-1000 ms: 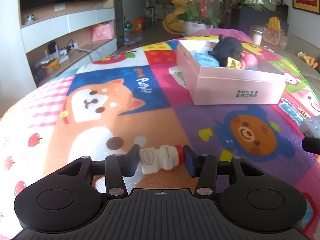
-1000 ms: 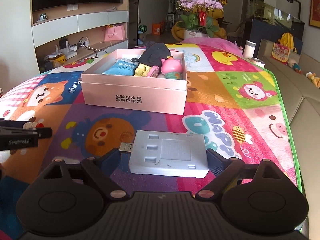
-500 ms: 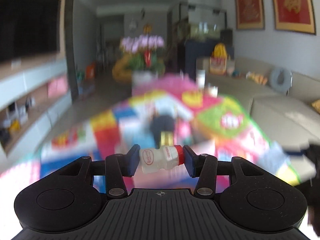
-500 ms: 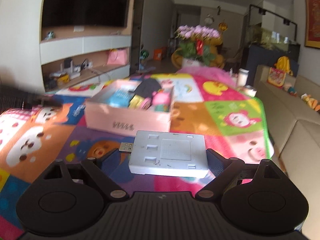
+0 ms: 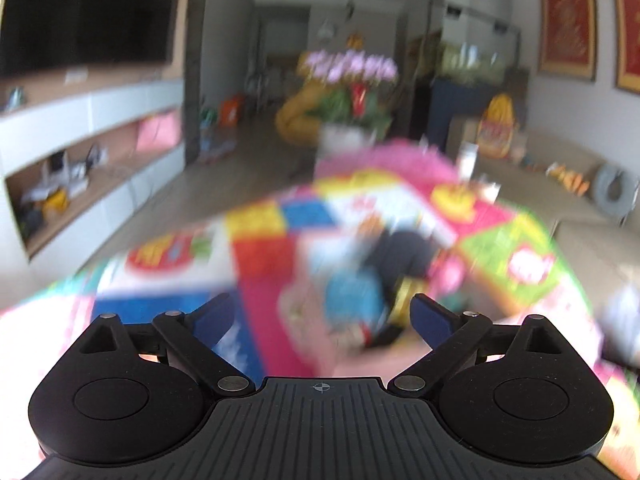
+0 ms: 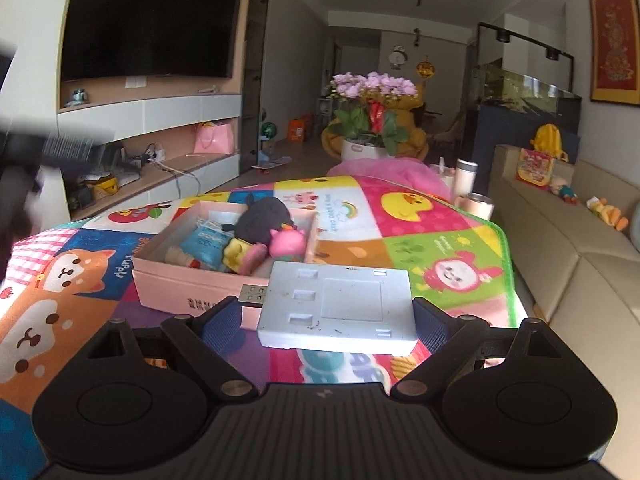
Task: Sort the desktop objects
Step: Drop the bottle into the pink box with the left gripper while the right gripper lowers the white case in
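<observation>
My left gripper point(image 5: 322, 316) is open and empty, above the near edge of the pink box point(image 5: 360, 360); that view is blurred. In the right wrist view the pink box point(image 6: 192, 292) holds a blue packet point(image 6: 204, 244), a dark plush point(image 6: 262, 220), a yellow toy point(image 6: 236, 254), a pink toy point(image 6: 288, 244) and a small white bottle point(image 6: 180, 258) at its near left. My right gripper point(image 6: 328, 320) is shut on a flat white device point(image 6: 336, 308) with a USB plug, held above the table just right of the box.
The table carries a colourful cartoon mat point(image 6: 420, 236). A flower pot point(image 6: 368, 148) and cups point(image 6: 466, 172) stand at the far end. A sofa point(image 6: 568, 240) runs along the right. My left gripper's blurred body point(image 6: 52, 148) is at the right wrist view's left edge.
My left gripper has opened and the small bottle has left it; a bottle now lies in the box. My right gripper has lifted the white device higher, nearer the box.
</observation>
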